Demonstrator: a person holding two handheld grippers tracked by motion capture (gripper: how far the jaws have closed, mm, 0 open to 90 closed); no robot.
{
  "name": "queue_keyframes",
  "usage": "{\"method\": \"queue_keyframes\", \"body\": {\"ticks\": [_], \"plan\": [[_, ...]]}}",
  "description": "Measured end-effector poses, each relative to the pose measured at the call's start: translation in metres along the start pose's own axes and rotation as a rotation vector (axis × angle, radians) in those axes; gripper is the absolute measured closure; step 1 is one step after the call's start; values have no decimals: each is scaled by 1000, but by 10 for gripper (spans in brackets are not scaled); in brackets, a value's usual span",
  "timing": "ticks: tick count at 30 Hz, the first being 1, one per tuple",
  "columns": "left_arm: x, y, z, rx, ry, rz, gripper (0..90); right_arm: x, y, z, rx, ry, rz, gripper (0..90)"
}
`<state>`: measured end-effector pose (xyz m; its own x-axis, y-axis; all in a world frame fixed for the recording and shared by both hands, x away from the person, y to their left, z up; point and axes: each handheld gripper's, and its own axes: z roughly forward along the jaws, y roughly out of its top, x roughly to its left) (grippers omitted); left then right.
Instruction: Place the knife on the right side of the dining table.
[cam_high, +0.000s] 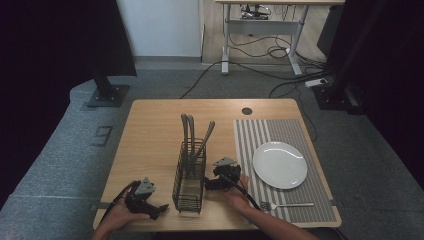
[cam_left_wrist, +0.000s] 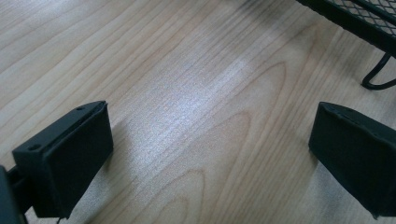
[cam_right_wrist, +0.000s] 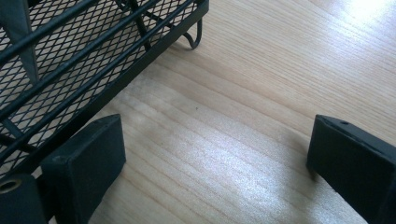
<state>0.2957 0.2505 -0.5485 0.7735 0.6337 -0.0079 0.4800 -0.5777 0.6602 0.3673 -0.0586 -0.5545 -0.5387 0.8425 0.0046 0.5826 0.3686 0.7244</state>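
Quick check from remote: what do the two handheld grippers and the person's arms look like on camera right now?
Both are black two-jaw tools. The left gripper and right gripper each carry a grey three-cornered plate on top and trail a black cable. In the gripper views the jaws end in blocky matte-black rectangular pads with small screw holes. The forearms are bare; no sleeves visible.

Two handheld grippers, matte black: left gripper (cam_high: 161, 207) and right gripper (cam_high: 210, 183), each topped with a grey three-cornered plate and trailing a black cable. Blocky black jaws with small screw holes near the tips. Bare forearms, no sleeves.
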Motion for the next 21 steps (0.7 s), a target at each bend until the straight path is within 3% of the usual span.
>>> {"method": "queue_keyframes", "body": {"ticks": [7,10,16,21], "plan": [[0,0,0,0,0,0,0,-1,0,-1,-12,-5,15,96],[0,0,0,0,0,0,0,-3,2,-5,-25,14,39,119],[0,0,0,0,0,0,0,-10,14,-28,-101,56,106,129],[0,0,0,0,0,0,0,-16,21,-42,-143,75,124,132]]}}
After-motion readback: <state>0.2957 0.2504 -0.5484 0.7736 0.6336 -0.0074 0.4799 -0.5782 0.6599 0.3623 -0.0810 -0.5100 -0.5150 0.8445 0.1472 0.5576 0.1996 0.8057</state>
